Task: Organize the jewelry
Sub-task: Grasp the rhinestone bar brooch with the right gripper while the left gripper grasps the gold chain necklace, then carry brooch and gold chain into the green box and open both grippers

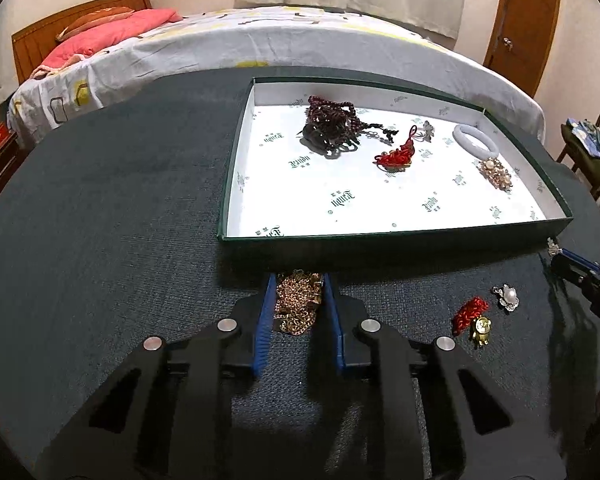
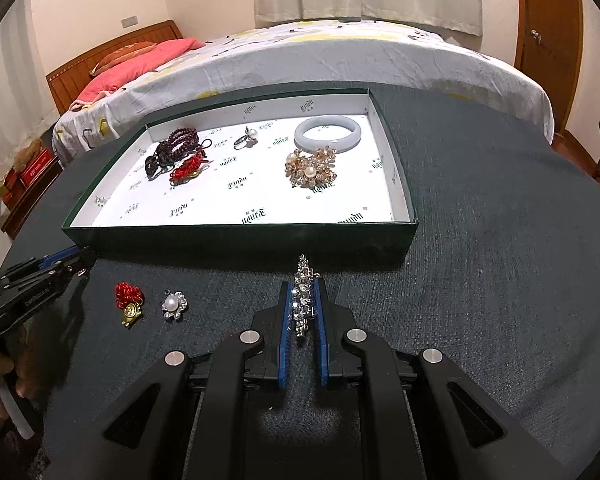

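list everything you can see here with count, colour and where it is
box: 1, dark green outside, white printed lining, on the dark table cover
bead strands: 1 bundle, dark red-brown, in box, far left
knot charm: 1, red, in box beside the beads
pearl ring: 1, silver, in box, far middle
bangle: 1, pale white, in box, far right
pearl cluster: 1, gold-peach, in box, touching the bangle
knot charm with gold figure: 1, red and gold, on table before box
pearl brooch: 1, silver, beside it
bed: 1, white patterned sheet, pink bedding, behind table
left gripper: shut on gold chain
right gripper: shut on crystal piece
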Demonstrator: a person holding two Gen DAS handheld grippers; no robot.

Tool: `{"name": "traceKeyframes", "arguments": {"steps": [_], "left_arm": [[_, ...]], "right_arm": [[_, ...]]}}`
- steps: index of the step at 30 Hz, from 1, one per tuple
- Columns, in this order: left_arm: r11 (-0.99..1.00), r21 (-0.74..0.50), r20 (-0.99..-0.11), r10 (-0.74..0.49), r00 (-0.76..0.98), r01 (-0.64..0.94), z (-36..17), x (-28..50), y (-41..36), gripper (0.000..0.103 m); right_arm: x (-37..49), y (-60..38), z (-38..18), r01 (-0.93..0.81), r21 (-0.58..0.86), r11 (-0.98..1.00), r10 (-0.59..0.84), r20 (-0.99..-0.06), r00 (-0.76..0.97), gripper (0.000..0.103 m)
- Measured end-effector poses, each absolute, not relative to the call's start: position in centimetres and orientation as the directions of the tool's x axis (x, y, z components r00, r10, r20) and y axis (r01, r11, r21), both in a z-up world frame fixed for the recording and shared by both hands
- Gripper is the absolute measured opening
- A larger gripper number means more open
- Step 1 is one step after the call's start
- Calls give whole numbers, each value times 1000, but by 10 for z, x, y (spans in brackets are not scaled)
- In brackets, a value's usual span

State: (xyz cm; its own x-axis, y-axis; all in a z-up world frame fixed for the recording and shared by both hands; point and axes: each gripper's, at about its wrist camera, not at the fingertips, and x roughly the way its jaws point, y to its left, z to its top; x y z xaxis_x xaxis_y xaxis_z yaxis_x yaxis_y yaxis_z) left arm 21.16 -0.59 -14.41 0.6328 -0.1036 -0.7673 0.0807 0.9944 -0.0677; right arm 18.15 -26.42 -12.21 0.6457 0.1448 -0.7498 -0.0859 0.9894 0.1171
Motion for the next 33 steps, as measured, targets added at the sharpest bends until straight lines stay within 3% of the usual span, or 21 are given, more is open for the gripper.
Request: {"name": "traceKeyframes", "arguments": {"steps": [20,33], "left_arm": [[990,-100,-736,-140,663,97,-121,186,-4,17],[986,-116,-654,-165,738,118,-70,171,-8,17]], "right_arm": [[168,-256,-117,-107,115,988,157,-745,648,11],[153,-256,-77,-114,115,987,162,-676,719,11]]}}
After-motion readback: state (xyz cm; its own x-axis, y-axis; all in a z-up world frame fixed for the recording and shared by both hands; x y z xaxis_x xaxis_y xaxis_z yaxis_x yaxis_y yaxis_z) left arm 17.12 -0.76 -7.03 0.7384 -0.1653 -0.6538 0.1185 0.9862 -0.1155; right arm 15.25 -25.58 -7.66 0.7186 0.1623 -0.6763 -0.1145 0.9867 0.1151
